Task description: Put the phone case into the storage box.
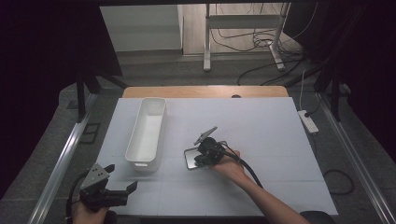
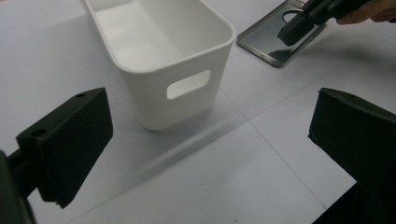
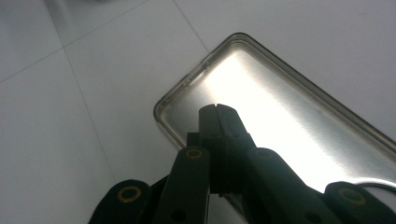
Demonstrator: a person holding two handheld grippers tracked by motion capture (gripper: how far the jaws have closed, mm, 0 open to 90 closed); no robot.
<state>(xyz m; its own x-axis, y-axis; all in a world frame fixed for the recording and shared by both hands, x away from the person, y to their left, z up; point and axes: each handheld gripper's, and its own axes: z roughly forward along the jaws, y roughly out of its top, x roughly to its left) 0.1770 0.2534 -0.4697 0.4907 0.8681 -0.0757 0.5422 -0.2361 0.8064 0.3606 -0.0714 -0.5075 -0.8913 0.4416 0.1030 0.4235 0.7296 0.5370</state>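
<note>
The right tongs [image 3: 217, 108], closed with nothing between them, press on the phone case [image 3: 280, 112] beside the white bin [image 1: 147, 130], probably to slide it; the left tongs [image 1: 122, 176] wait open near the bin's handle end.

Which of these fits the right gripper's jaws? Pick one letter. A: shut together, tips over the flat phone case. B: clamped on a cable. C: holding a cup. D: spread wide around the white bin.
A: in the right gripper view the right gripper has its jaws pressed together with nothing between them, tips over the phone case, which lies flat on the table beside the white bin.
</note>
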